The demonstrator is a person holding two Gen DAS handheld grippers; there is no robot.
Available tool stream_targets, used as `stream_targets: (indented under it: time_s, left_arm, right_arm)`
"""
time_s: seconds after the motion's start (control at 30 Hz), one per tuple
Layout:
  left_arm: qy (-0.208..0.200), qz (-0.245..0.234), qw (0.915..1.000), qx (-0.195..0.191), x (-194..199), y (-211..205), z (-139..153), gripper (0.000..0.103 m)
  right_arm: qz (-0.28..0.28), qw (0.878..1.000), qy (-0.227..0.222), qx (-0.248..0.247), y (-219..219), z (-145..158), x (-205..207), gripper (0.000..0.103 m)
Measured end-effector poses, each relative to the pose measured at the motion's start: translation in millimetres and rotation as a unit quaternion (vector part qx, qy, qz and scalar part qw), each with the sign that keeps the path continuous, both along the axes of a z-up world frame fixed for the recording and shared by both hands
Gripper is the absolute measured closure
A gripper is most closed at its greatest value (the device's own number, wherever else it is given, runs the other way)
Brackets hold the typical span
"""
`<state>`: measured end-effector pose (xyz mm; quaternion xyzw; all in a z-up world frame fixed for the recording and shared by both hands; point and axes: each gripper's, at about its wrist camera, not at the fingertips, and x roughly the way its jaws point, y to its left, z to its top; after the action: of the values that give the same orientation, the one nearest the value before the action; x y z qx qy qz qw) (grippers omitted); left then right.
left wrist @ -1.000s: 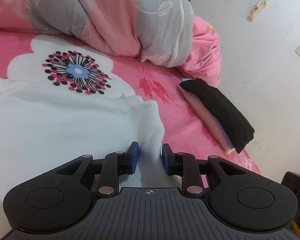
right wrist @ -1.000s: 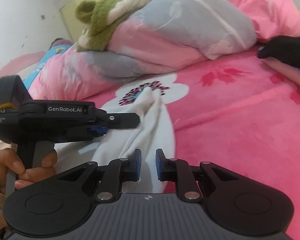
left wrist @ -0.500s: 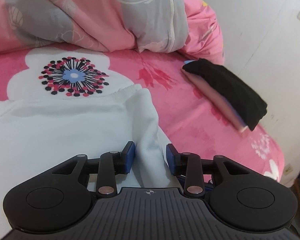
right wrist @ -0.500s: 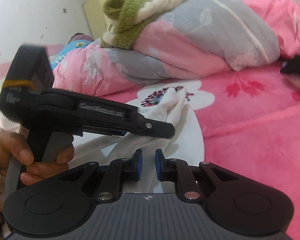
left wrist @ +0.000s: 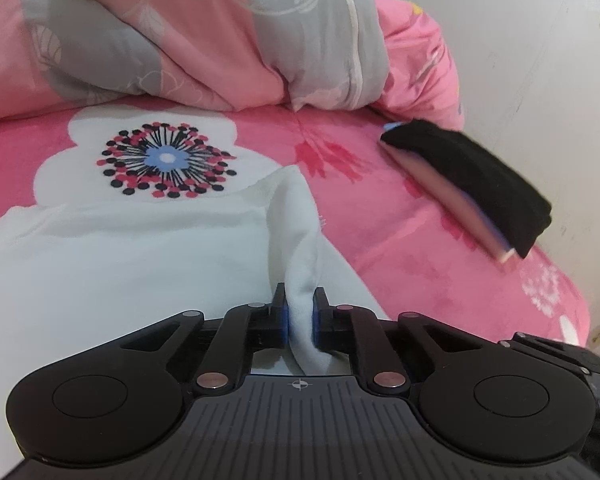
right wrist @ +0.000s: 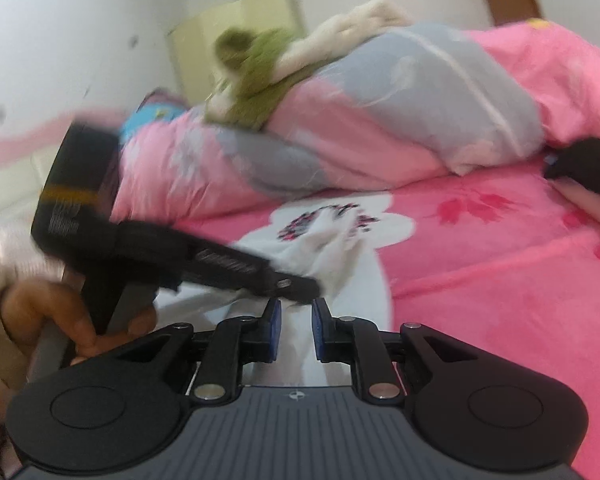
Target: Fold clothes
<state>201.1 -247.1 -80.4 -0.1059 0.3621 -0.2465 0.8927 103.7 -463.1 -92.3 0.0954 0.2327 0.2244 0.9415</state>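
Our left gripper: fingers closed onto pinched ridge of white garment, fabric bunched between blue pads. Our right gripper: fingers parted, narrow gap, white cloth seen through the gap; contact not discernible. We see hand holding left unit's handle in right view. Garment spread on pink bedspread, edge overlapping flower print. Folded black item well apart, near wall. Rumpled duvet behind.

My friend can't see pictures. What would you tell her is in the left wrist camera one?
The left gripper pinches a fold of white garment on a pink flowered bedspread. A rumpled pink-and-grey quilt lies behind, and a black folded cloth rests by the wall.
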Motion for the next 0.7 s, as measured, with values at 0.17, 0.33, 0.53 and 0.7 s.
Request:
stream_targets:
  time_s: [0.17, 0.33, 0.53, 0.7]
  left_arm:
    - [-0.018, -0.002, 0.9995, -0.028, -7.9, 8.0, 6.6, 0.095]
    - [-0.026, -0.004, 0.9985, -0.048, -13.2, 16.1, 13.5, 0.095]
    - [-0.032, -0.01, 0.9976, -0.061, -17.9, 23.6, 15.8, 0.095]
    - [-0.033, -0.011, 0.997, -0.069, -19.2, 28.0, 14.6, 0.095]
  right_arm:
    - [-0.016, 0.999, 0.043, 0.009, -23.4, -5.6, 6.1, 0.085]
    - [-0.006, 0.996, 0.084, -0.012, -20.3, -11.9, 15.4, 0.085]
    - [-0.006, 0.995, 0.101, -0.005, -19.4, -12.4, 14.2, 0.066]
    - [0.005, 0.994, 0.103, -0.026, -10.6, -8.6, 16.0, 0.062]
